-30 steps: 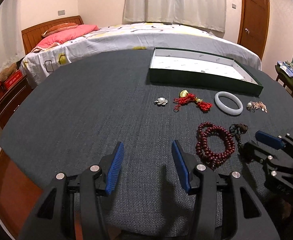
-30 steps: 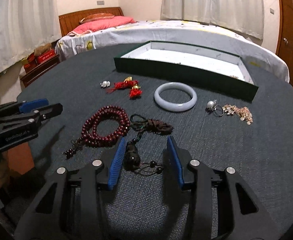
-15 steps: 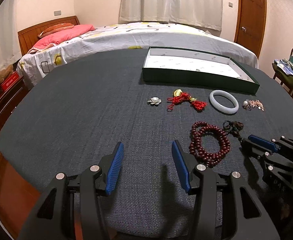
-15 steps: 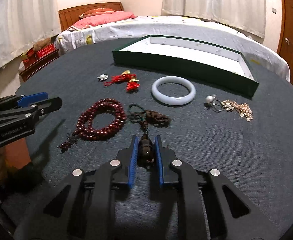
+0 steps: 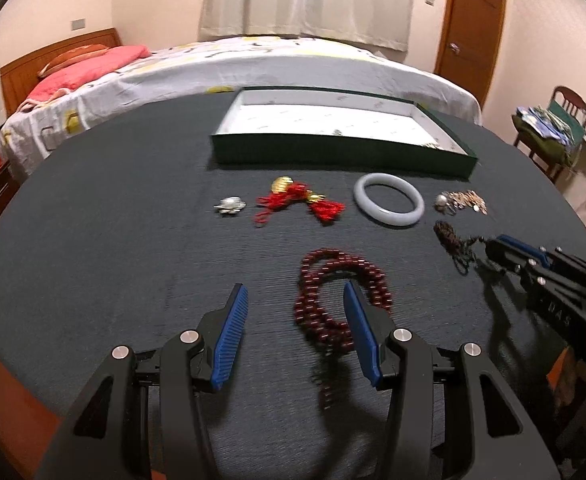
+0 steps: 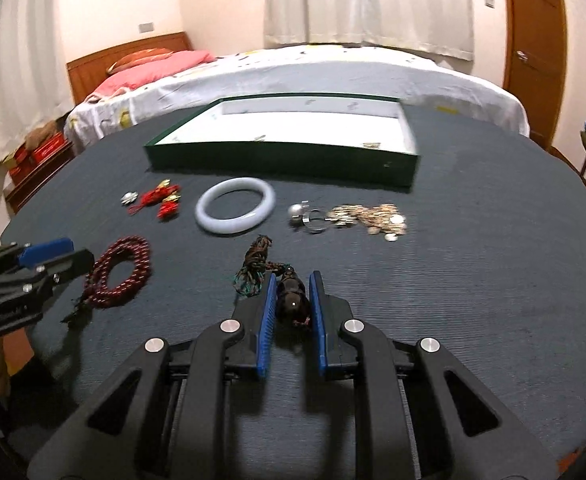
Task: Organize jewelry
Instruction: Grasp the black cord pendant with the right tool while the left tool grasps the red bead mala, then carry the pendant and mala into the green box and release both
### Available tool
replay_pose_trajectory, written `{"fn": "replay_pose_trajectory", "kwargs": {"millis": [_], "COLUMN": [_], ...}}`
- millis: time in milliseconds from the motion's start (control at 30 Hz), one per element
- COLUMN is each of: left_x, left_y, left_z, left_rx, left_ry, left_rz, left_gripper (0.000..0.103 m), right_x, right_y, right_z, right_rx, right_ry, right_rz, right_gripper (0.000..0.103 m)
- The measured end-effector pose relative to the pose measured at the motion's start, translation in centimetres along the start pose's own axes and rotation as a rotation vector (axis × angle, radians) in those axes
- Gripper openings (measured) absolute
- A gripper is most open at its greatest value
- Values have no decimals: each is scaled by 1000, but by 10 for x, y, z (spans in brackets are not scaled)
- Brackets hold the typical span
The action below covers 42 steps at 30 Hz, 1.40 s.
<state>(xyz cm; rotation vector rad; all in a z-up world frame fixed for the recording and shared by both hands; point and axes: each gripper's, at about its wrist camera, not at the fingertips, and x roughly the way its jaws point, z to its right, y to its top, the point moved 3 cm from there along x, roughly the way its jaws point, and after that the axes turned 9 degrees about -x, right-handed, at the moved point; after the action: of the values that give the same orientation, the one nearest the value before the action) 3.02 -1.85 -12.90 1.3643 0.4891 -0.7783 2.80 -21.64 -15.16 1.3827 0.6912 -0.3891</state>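
Because the green tray (image 6: 277,160) sits open at upper centre, loose pieces like the white bangle (image 6: 235,210) lie in a row just below it, awaiting sorting. Lower centre, the right gripper (image 6: 291,286) pinches narrowly on the dark pendant (image 6: 291,300), while the left gripper (image 5: 295,304) hangs half-spread, empty, over the red bead strand (image 5: 335,300).

Left hand-held gripper (image 5: 295,300): pitched down toward the tabletop (image 5: 133,240), jaws standing apart, blue pads (image 5: 231,332) facing each other with nothing pressed between them. The right-side finger overlaps the red bead strand (image 5: 333,300) in view; contact cannot be told.

Right hand-held gripper (image 6: 291,292): also pitched downward, jaws drawn narrow, both blue pads (image 6: 264,320) pressing on a dark pendant (image 6: 292,298) whose cord trails out ahead of the fingertips. Seen from the left wrist, it reaches in from the right edge.
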Motion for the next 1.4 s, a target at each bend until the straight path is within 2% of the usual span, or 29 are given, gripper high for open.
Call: {"fn": "replay_pose_trajectory", "kwargs": {"millis": [100,333,567,700,800,833,1000,1033,1133,1233,1400], "left_x": [6,18,31,31,30,30,29,28,27,23,19], "left_y": [2,5,-2,-4,-5,-4,-4,-5,-4,-2,2], "left_z": [10,27,31,30,28,28,24,23,22,24,25], "left_rx": [15,33,66,79,94,99,109,108,104,114,111], "left_ry": [-14,-54,-37,-31,-8,-5,13,6,-9,-27,-29], "left_rz": [-11,-34,-74,-69,-55,-51,-36,-34,-32,-8,8], "left_gripper": [59,61,63,63,49,42,24,18,17,11,11], "right_x": [-1,0,0,0,0,0,1,1,0,-3,-8], "right_y": [-1,-3,-4,-4,-4,-3,-4,-4,-3,-2,2], "right_z": [10,18,20,19,19,19,18,17,16,15,14], "right_rx": [22,51,60,61,62,62,58,57,56,56,54], "right_ry": [-8,-4,4,7,6,6,8,9,11,15,23], "right_rz": [5,8,8,6,6,6,6,6,14,27,49], "right_gripper": [17,17,17,17,17,17,17,17,17,17,17]}}
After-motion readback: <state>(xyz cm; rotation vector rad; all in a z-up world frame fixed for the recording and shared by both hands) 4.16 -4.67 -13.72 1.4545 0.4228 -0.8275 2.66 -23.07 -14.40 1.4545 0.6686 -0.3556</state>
